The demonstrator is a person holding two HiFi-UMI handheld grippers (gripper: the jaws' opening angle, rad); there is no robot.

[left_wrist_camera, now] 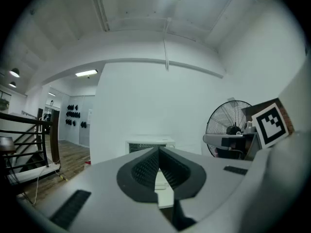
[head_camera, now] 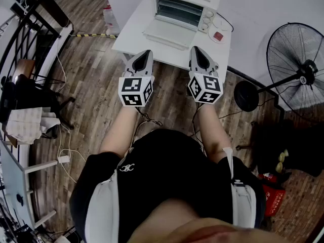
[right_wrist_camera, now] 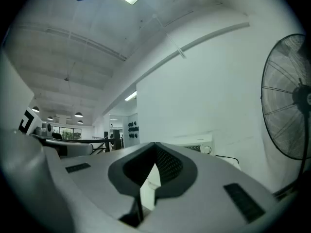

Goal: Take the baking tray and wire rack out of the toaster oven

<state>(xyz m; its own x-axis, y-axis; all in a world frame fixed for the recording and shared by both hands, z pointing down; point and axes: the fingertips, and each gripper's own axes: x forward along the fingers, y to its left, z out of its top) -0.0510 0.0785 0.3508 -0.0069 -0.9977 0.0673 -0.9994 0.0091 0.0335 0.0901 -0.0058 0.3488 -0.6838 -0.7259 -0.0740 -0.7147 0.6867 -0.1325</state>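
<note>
A white toaster oven point(head_camera: 182, 11) stands on a white table point(head_camera: 131, 34) against the wall, its door point(head_camera: 167, 34) folded down and open. Shelves show as thin lines inside the dark cavity; I cannot tell the tray from the wire rack. My left gripper point(head_camera: 146, 53) and right gripper point(head_camera: 196, 51) hover side by side at the table's near edge, both shut and empty, pointing level at the oven. In the left gripper view, the oven point(left_wrist_camera: 150, 144) sits just past the closed tips of the left gripper point(left_wrist_camera: 158, 149). The right gripper point(right_wrist_camera: 155, 144) has the oven point(right_wrist_camera: 197, 144) to its right.
A black standing fan point(head_camera: 296, 67) is at the right, its round base point(head_camera: 246, 96) on the wood floor near the table corner. A red item point(head_camera: 218, 36) and a cable lie on the table right of the oven. Black railing point(head_camera: 30, 29) and cluttered cables fill the left.
</note>
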